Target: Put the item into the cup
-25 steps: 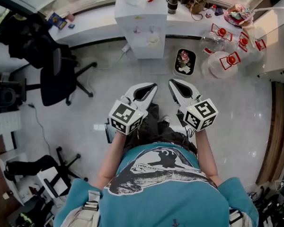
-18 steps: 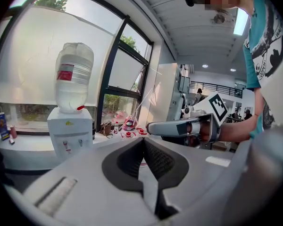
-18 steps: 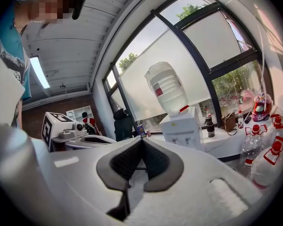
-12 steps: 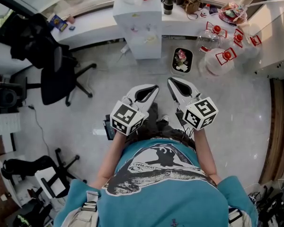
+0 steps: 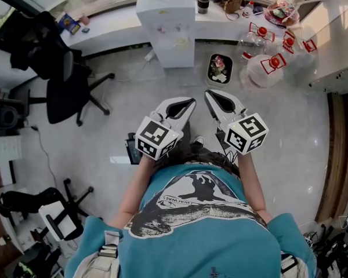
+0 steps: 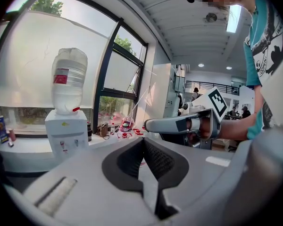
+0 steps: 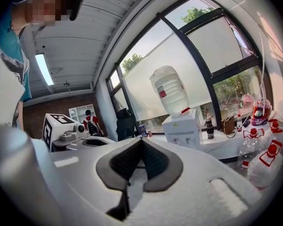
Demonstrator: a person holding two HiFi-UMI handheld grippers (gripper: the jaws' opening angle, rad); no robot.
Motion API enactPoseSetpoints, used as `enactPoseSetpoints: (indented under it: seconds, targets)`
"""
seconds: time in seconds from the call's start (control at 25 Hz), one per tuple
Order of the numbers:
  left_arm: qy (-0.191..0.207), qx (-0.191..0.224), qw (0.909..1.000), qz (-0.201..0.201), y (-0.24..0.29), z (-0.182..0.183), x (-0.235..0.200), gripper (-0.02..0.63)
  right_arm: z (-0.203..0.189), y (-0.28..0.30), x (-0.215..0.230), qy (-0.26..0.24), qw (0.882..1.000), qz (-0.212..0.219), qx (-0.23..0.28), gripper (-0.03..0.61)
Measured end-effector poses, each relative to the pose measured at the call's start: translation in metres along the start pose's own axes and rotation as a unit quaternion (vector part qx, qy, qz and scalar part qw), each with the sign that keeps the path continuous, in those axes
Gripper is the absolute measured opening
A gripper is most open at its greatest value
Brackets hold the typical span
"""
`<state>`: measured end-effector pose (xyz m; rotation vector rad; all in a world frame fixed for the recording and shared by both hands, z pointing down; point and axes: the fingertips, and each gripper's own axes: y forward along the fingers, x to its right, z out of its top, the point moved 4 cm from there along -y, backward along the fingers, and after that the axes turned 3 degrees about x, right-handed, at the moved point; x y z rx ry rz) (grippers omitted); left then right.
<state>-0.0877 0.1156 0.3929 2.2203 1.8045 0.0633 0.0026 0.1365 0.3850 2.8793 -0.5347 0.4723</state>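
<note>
I stand on a grey floor and hold both grippers out in front of my waist. My left gripper (image 5: 187,102) is shut, its dark pads pressed together with nothing between them (image 6: 142,141). Beside it, my right gripper (image 5: 211,95) is also shut and empty (image 7: 141,141). The two point forward, a hand's width apart, toward a white water dispenser (image 5: 165,25). I cannot pick out a cup or an item to put in it in any view.
The dispenser (image 7: 181,126) stands against a white window counter (image 5: 110,30) that carries a dark bottle (image 5: 203,2) and small clutter. A black bin (image 5: 219,68) and clear jugs with red caps (image 5: 264,68) sit on the floor ahead right. A black office chair (image 5: 69,91) stands at the left.
The dispenser and counter have slid toward the top of the head view. Both grippers sit slightly higher in the picture and have stayed shut.
</note>
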Motion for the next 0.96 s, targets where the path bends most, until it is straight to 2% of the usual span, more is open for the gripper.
enactPoseSetpoints:
  seconds: [0.96]
  targets:
    - [0.004, -0.015, 0.9997, -0.017, 0.001, -0.007, 0.001, 0.015, -0.006, 0.009, -0.005, -0.014, 1.0, 0.005, -0.022, 0.0]
